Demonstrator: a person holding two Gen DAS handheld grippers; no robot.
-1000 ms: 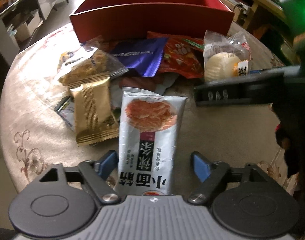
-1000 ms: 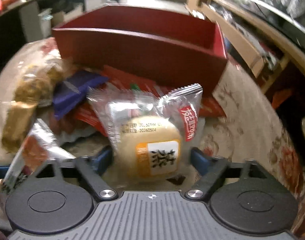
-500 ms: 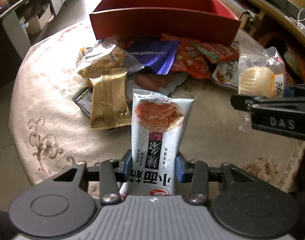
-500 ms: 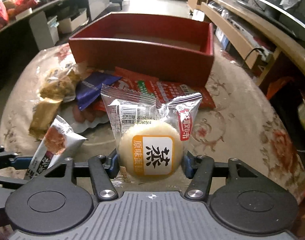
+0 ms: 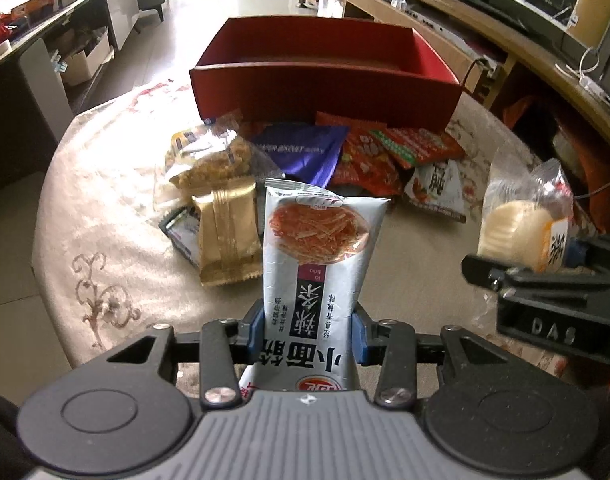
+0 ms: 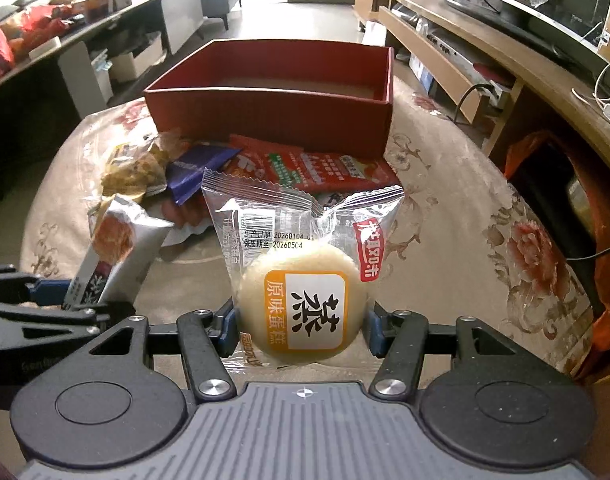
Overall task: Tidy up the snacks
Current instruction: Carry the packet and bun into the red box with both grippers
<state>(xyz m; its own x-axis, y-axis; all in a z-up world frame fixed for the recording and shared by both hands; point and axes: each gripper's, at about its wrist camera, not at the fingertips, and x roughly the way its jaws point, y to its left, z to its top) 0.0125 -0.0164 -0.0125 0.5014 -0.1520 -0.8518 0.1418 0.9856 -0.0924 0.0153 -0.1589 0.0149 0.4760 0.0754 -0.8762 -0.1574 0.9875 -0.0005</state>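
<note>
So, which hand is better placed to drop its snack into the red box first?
Probably the right gripper: its cake faces the red box squarely, while the left gripper sits farther back.

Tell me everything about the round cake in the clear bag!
The cake is pale, round and soft-looking, sealed in a crinkly clear wrapper with an orange and white label, a barcode and a red tab. The right gripper holds it upright above the table, blue fingers pressing both sides. Nothing else touches it.

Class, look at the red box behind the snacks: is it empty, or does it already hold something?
Empty, as far as shown: the red box shows only bare floor inside; behind its near wall cannot be seen.
</note>
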